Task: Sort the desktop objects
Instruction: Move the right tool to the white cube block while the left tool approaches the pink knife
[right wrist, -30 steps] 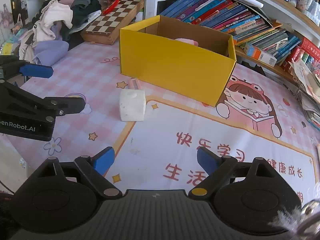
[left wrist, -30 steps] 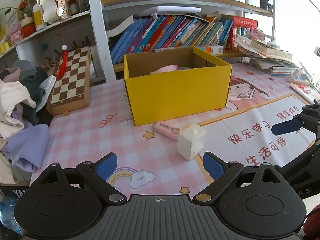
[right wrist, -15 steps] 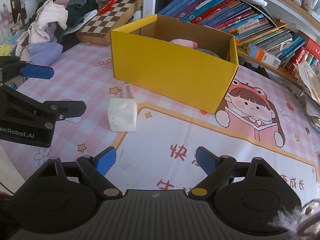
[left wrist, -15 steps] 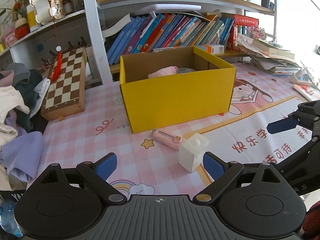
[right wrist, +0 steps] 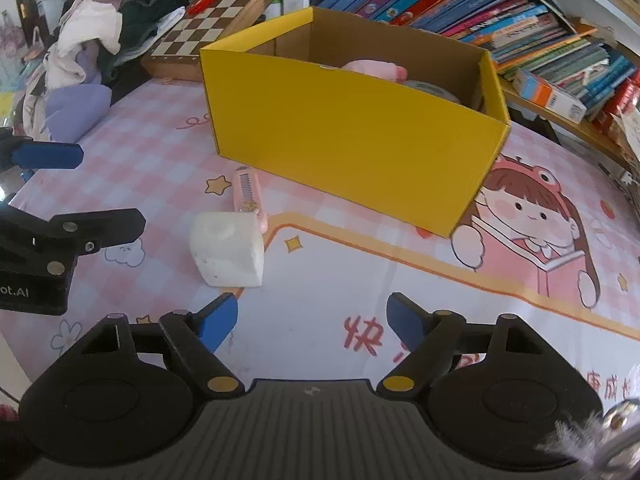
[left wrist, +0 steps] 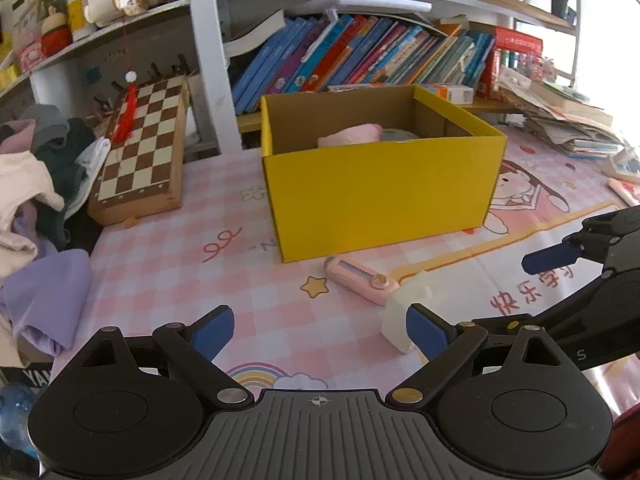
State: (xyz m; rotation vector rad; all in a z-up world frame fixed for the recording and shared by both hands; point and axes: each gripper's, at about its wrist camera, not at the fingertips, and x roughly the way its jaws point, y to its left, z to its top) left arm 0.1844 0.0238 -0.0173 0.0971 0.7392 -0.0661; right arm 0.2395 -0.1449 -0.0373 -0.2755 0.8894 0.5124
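Note:
A yellow cardboard box [left wrist: 380, 196] [right wrist: 352, 140] stands open on the pink desk mat, with a pink item [left wrist: 348, 138] and a grey round item inside. A pink utility knife [left wrist: 360, 280] [right wrist: 248, 194] lies in front of it, touching a white cube-shaped block [left wrist: 404, 314] [right wrist: 228, 250]. My left gripper [left wrist: 320, 332] is open and empty, its right finger just beside the block. My right gripper [right wrist: 308, 320] is open and empty, its left finger just short of the block.
A chessboard [left wrist: 144, 148] and a heap of clothes [left wrist: 36, 184] lie at the left. Rows of books [left wrist: 360, 56] fill the shelf behind the box. Stacked papers [left wrist: 560, 120] sit at the right. Each gripper shows in the other's view [left wrist: 592, 280] [right wrist: 52, 232].
Both grippers have moved forward toward the box and the white block, which now looms larger and nearer the fingers. Both stay open and empty.

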